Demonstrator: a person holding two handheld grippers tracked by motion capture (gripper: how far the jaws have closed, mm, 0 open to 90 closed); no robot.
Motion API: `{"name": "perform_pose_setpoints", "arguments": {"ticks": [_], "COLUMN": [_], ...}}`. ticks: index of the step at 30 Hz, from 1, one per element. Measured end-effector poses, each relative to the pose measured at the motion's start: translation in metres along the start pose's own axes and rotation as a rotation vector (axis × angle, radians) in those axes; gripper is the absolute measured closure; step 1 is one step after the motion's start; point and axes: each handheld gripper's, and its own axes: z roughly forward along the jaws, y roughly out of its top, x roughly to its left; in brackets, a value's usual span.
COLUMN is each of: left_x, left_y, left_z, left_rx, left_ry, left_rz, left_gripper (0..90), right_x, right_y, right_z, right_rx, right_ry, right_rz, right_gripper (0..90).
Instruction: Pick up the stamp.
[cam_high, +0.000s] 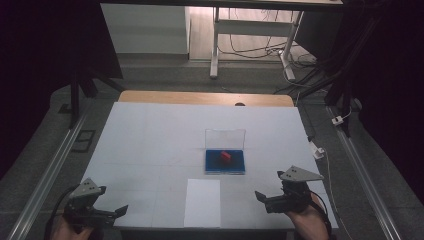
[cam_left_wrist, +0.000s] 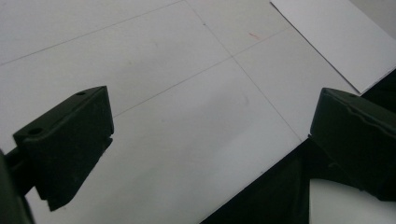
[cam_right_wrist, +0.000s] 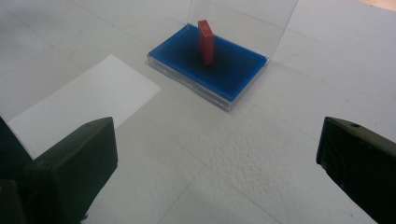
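— Two black jaws stick up right by the camera. Whose are they?
— On the left hand-held gripper, they stand wide apart with nothing between them. It sits at the near left corner of the table, over the edge. One jaw hangs past the edge, over the dark.
— And the other one?
— On the right hand-held gripper the jaws are wide apart too, and it holds nothing. It is near the front right of the table. A hand holds it from below, but the picture cuts most of the hand off.
— What lies between them?
— One white sheet of paper, flat at the front edge of the table. In the left gripper view you see just its corner.
— What is farther out?
— A clear box with a blue floor, in the middle of the table, well apart from both grippers. Its clear lid stands up at the back.
— Anything in it?
— A small red block, standing on its end on the blue floor. From the high view it is only a small red spot.
— And behind the table?
— It is dark there. I can make out white table legs and some cables on the floor, nothing more.
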Motion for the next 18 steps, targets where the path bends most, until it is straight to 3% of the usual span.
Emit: {"name": "perform_pose_setpoints", "arguments": {"ticks": [14,18], "left_x": [0.0,0.001], "left_y": [0.0,0.0], "left_z": [-0.001,-0.002], "left_rx": [-0.005,-0.012], "left_ry": [-0.033,-0.046], "left_rz": [0.025,0.019], "left_gripper": [1.5,1.6], "right_x": [-0.003,-0.004], "right_y": [0.015,0.019], "right_z": [0.019,0.025], "right_rx": [-0.007,0.015], "right_ry": [0.02,0.038], "right_rz": [-0.022,-0.026], "right_gripper": [0.0,0.0]}}
